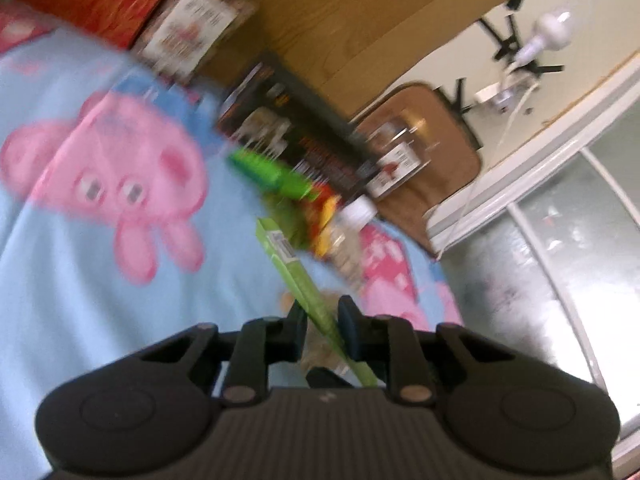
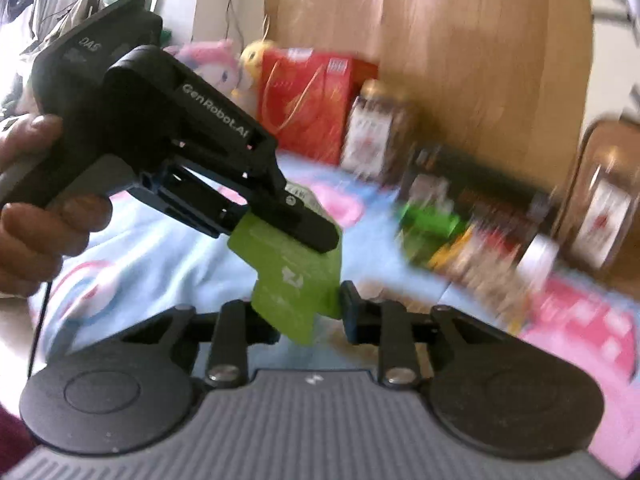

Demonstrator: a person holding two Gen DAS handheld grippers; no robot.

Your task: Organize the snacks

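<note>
My left gripper [image 1: 322, 320] is shut on a flat green snack packet [image 1: 294, 276], seen edge-on and held above the bed. In the right wrist view the left gripper [image 2: 316, 232] clamps the same green packet [image 2: 292, 276] from above. My right gripper [image 2: 308, 312] sits just below it, with the packet's lower end between its fingers; its left finger is hidden behind the packet. A blurred pile of snacks [image 2: 460, 240] lies on the blue cartoon bedsheet [image 1: 80, 280], with a green bag [image 1: 268, 172] and a white-capped bottle [image 1: 356, 216].
A red gift box [image 2: 316, 100], a jar with a white label [image 2: 368, 136] and a dark box [image 1: 288, 128] stand along the wooden headboard [image 2: 480, 60]. A brown chair holding a jar [image 1: 420, 152] is beside the bed. Plush toys [image 2: 224, 64] lie far back.
</note>
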